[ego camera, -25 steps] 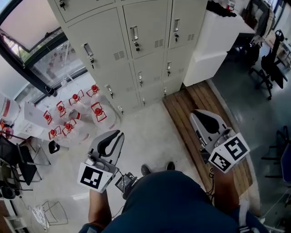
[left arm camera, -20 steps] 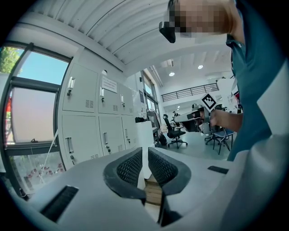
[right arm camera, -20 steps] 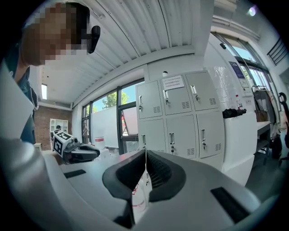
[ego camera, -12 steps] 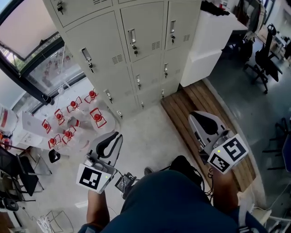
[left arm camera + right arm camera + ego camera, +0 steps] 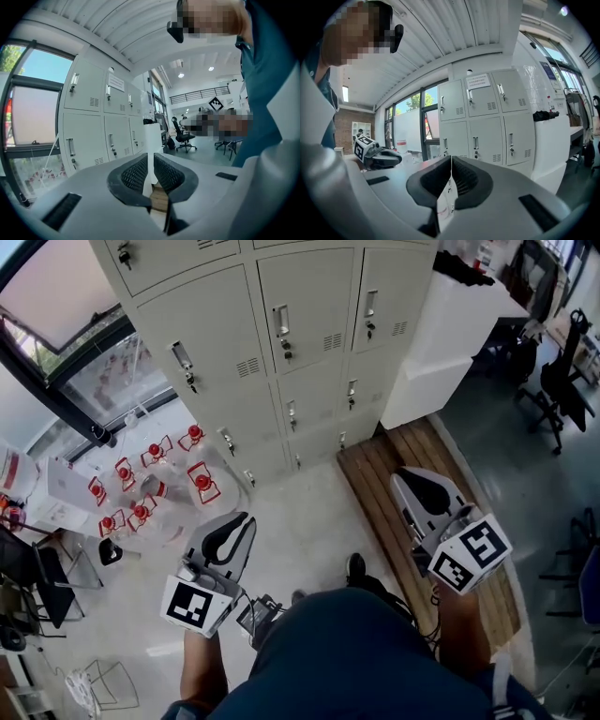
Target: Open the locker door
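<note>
A bank of beige metal lockers [image 5: 291, 324] fills the top of the head view, every door closed, each with a handle [image 5: 280, 320] and a key lock. Both grippers are held low, well short of the lockers, over the floor. My left gripper [image 5: 247, 517] points up at them with its jaws together and nothing between them. My right gripper [image 5: 405, 476], over the wooden platform, is shut and empty too. The lockers [image 5: 93, 122] stand far off to the left beyond the left gripper [image 5: 151, 158]. The right gripper [image 5: 451, 160] faces the lockers [image 5: 487, 119] straight on.
Several clear water bottles with red caps [image 5: 150, 479] stand on the floor left of the lockers, below a window [image 5: 56, 381]. A low wooden platform [image 5: 394, 493] and a white cabinet [image 5: 441, 334] lie to the right. Office chairs [image 5: 562, 381] stand far right, a black chair [image 5: 33, 577] far left.
The person's feet have shifted and the view has swung slightly. Both grippers stay shut and hold about the same places in front of the body.
</note>
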The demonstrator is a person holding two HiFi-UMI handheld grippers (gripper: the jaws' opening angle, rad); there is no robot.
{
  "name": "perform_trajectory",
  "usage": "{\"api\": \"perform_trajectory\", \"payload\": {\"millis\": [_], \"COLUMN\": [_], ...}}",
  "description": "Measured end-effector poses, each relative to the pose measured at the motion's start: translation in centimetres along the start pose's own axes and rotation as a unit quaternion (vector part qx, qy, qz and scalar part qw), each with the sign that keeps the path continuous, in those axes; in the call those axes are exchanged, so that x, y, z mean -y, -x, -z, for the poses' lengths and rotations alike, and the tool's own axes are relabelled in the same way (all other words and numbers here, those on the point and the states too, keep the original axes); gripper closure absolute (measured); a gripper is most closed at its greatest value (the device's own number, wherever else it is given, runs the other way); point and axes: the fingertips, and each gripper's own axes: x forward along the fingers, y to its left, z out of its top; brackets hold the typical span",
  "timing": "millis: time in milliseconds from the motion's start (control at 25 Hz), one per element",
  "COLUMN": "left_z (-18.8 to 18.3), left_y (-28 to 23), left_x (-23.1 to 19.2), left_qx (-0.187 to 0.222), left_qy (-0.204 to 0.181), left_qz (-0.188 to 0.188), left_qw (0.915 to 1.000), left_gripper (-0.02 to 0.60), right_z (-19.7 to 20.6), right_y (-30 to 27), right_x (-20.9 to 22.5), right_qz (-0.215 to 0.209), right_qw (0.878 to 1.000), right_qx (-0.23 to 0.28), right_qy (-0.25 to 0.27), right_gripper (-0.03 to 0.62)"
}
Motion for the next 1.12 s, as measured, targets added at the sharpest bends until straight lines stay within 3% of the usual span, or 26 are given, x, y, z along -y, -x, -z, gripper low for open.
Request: {"api": "perform_trajectory", "payload": {"millis": [240, 560, 1120], "left_z": [-1.3, -0.1, -0.6], "left_y": [-4.0, -7.9, -13.4], "left_x": [0.0, -0.1, 1.2], "left_qx": [0.006, -0.013, -0.023], "left_qy": [0.017, 0.033, 0.038], "left_qz": [-0.025, -0.053, -0.110], "left_qw": [0.9995, 0.9980, 0.9930], "left_gripper": [0.528, 0.528, 0.528], "right_z": [-0.1, 0.0, 0.1], "right_y": [-2.4, -5.7, -7.8], "right_x": [4.3, 7.8, 14.0], "right_qz": [-0.032, -0.078, -0.137], "right_qw": [0.999, 0.997, 0.990], "right_qx": [-0.017, -0.024, -0.029], "right_qy": [-0.002, -0.001, -0.001], "right_gripper": [0.557, 0.557, 0.557]}}
